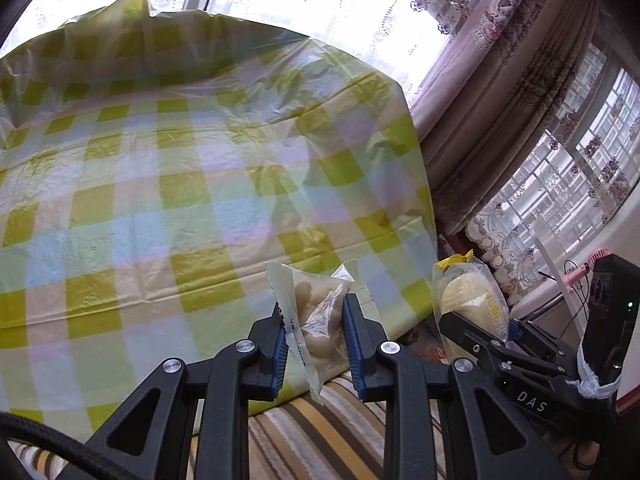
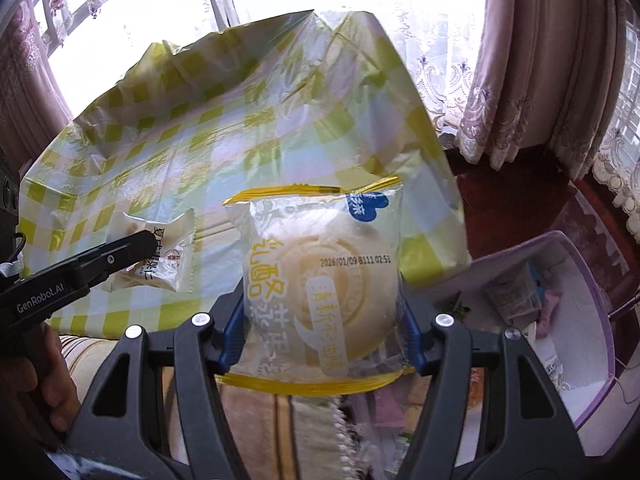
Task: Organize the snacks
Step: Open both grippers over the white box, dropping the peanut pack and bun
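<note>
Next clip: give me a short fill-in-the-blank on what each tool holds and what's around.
1. The left tool is shut on a small clear ____ packet.
2. The right tool grips a round bun in a wrapper with ____ sealed edges.
3. The table wears a checked cloth of white and ____.
4. Right of the table stands a ____ bin.

Missing: snack; yellow; green; purple
</note>
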`<state>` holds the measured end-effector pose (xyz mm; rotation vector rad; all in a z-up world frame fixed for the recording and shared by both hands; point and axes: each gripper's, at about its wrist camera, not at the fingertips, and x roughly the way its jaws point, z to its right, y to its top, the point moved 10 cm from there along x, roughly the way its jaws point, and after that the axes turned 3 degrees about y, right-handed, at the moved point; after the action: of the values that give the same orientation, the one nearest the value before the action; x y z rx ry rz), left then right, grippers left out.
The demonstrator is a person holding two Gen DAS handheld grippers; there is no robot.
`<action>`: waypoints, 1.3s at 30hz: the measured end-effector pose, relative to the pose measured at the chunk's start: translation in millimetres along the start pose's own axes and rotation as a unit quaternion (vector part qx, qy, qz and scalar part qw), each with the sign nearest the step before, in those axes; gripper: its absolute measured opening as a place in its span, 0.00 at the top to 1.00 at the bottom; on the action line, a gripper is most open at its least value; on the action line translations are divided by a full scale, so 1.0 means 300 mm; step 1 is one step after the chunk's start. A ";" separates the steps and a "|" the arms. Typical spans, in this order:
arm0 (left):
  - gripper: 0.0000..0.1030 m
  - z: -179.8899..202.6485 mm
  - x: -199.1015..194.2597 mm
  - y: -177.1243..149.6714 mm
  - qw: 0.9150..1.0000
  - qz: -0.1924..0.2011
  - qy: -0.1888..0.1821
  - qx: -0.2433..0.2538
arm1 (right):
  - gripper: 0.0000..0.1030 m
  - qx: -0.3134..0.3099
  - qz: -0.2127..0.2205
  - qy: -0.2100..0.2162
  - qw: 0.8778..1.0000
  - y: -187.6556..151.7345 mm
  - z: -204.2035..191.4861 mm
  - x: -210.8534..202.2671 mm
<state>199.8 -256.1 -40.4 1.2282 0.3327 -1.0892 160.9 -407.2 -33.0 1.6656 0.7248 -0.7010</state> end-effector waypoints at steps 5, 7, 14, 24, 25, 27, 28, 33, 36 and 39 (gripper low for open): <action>0.74 0.173 0.044 -0.054 0.998 -0.033 -0.041 0.026 | 0.36 0.032 -0.006 -0.053 0.998 -0.084 0.226 -0.082; 0.74 0.247 0.060 -0.082 0.996 -0.048 -0.058 0.039 | 0.36 0.049 -0.010 -0.070 0.996 -0.121 0.308 -0.114; 0.74 0.467 0.126 -0.219 0.984 -0.121 -0.118 0.051 | 0.36 0.079 -0.023 -0.122 0.989 -0.234 0.498 -0.201; 0.70 0.645 0.176 -0.386 0.973 -0.182 -0.121 0.078 | 0.34 0.102 -0.032 -0.144 0.984 -0.320 0.598 -0.248; 0.69 0.649 0.181 -0.394 0.972 -0.186 -0.119 0.078 | 0.32 0.102 -0.032 -0.144 0.984 -0.325 0.599 -0.253; 0.52 0.642 0.186 -0.405 0.972 -0.194 -0.113 0.075 | 0.30 0.103 -0.026 -0.141 0.984 -0.323 0.595 -0.259; 0.46 0.632 0.186 -0.405 0.972 -0.196 -0.109 0.070 | 0.27 0.104 -0.024 -0.142 0.984 -0.321 0.592 -0.263; 0.40 0.594 0.139 -0.406 0.972 -0.196 -0.121 0.051 | 0.19 0.103 -0.015 -0.162 0.981 -0.315 0.579 -0.308; 0.40 0.568 0.084 -0.420 0.975 -0.180 -0.111 0.063 | 0.18 0.105 -0.016 -0.184 0.977 -0.324 0.565 -0.339; 0.39 0.531 0.028 -0.432 0.980 -0.159 -0.110 0.055 | 0.17 0.106 -0.016 -0.191 0.976 -0.336 0.542 -0.364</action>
<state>46.7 -391.3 -64.8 1.1619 0.3081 -1.5230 1.8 -559.3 -41.8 1.6431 0.4114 -1.1162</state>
